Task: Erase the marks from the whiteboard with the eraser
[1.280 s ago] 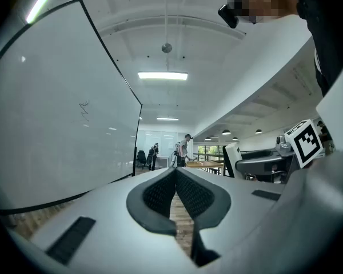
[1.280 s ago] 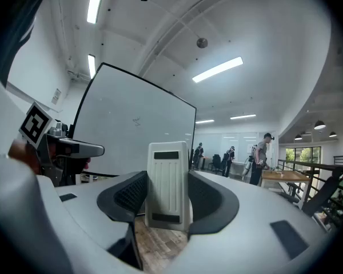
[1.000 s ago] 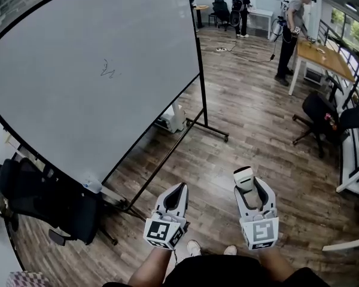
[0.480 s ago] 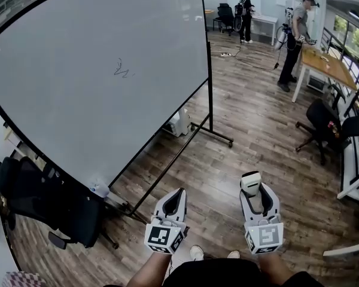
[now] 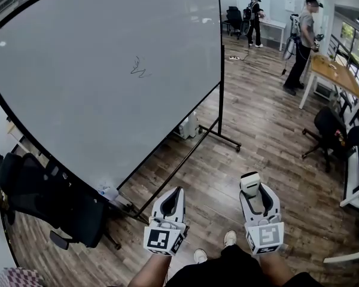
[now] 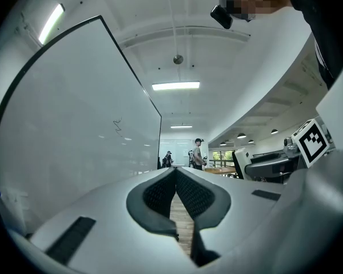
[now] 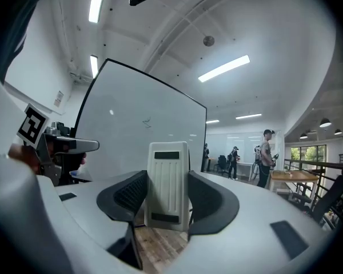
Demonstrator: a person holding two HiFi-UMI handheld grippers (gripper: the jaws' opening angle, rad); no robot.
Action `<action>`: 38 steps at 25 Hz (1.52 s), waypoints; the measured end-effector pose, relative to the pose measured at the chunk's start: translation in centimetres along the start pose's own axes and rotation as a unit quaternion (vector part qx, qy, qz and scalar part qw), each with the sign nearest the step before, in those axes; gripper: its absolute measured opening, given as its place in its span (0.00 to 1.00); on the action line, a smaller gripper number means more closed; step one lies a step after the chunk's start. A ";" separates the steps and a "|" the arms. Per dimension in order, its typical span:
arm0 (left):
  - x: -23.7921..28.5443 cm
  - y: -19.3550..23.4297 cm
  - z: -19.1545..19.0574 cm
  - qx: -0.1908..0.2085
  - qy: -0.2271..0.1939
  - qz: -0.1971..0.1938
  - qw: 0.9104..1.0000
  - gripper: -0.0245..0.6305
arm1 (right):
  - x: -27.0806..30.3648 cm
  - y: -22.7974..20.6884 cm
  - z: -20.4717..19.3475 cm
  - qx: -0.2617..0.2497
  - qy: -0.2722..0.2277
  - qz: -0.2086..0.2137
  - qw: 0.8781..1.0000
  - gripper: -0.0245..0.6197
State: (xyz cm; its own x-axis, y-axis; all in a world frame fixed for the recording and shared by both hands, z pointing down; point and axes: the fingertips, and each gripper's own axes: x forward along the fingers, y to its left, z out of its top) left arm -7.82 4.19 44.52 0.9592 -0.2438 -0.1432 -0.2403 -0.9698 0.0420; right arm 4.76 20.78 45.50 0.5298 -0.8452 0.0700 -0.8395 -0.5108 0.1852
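Whiteboard (image 5: 78, 106) ahead left, marks (image 5: 139, 68) on it, eraser (image 7: 167, 181) in right claw (image 5: 251, 187), left claw (image 5: 178, 191) alongside

Wood floor (image 5: 260, 130) under whiteboard stand (image 5: 220, 109), office chair (image 5: 326, 126).

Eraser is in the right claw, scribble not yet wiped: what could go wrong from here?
1. The eraser sticks well past the right claw's tips, so pressing it on the whiteboard might twist it loose.
2. The stand's floor bar lies between you and the scribble; you could trip on it stepping in.
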 end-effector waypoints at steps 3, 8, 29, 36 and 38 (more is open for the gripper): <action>1.0 1.6 -0.4 0.018 -0.003 0.011 1.000 0.07 | 2.2 -0.1 0.4 -0.002 -0.006 0.004 1.000 0.42; 4.2 2.4 -0.4 0.028 -0.002 0.000 1.000 0.07 | 6.4 -1.3 1.2 -0.002 -0.018 0.021 1.000 0.42; 13.9 7.3 0.7 0.078 0.007 0.148 0.986 0.07 | 22.5 -4.0 4.4 0.006 -0.081 0.181 0.980 0.42; 13.4 9.7 1.4 0.096 0.010 0.195 0.976 0.07 | 25.8 -1.0 5.7 0.007 -0.096 0.249 0.964 0.42; 12.8 11.0 1.8 0.092 0.007 0.211 0.973 0.07 | 26.7 0.5 6.0 0.002 -0.099 0.264 0.959 0.42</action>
State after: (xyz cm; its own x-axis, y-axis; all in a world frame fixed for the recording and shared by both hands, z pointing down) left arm 1.55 -9.64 41.35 0.7705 -0.6224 -0.1377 -0.6352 -0.7678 -0.0833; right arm 17.79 -3.00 41.61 -0.0035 -0.9994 -0.0352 -0.9851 -0.0026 0.1718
